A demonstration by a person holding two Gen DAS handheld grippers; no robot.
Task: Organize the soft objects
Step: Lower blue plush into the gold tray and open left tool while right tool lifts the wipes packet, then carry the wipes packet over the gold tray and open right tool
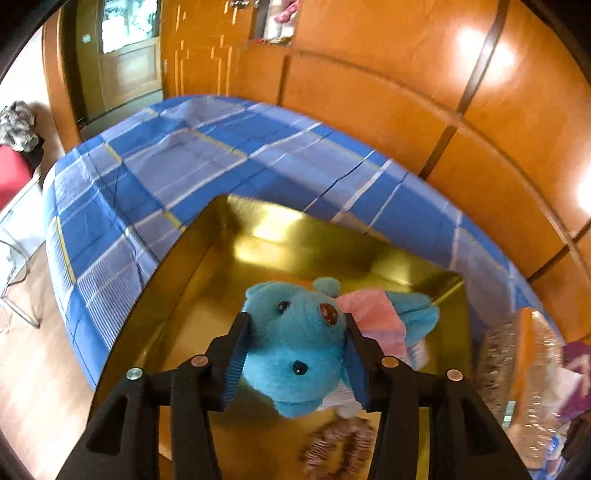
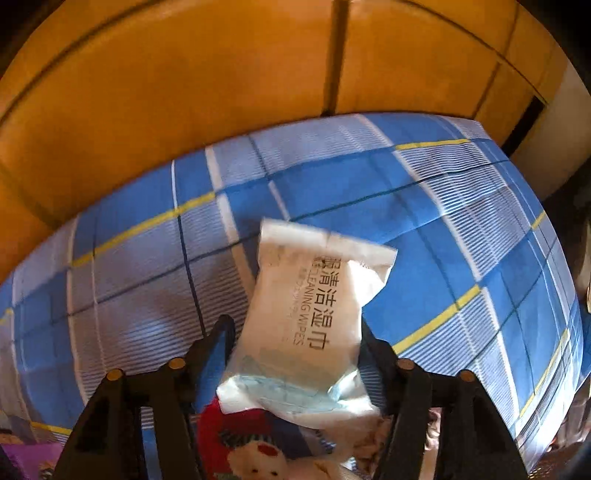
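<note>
Blue checked bed (image 1: 155, 177) under gold box (image 1: 207, 258). Above box, blue plush bear (image 1: 295, 350) gripped by head in left gripper (image 1: 295, 360), half open. Over bed, white wipes pack (image 2: 306, 325) clamped in right gripper (image 2: 295, 350), half open.

A bed (image 1: 207, 173) covered by a blue and pale-lilac checked sheet (image 2: 461, 229) with white and yellow lines is seen across the middle of both views. Behind it, on the far side, glossy orange-brown wooden panelling (image 1: 388, 85) divided by dark seams is observed, with bright patches of light reflected on the right. At far left a wooden door with a bright glazed upper pane (image 1: 127, 26) is noted. A pale floor (image 1: 22, 369) is visible at near left.
</note>
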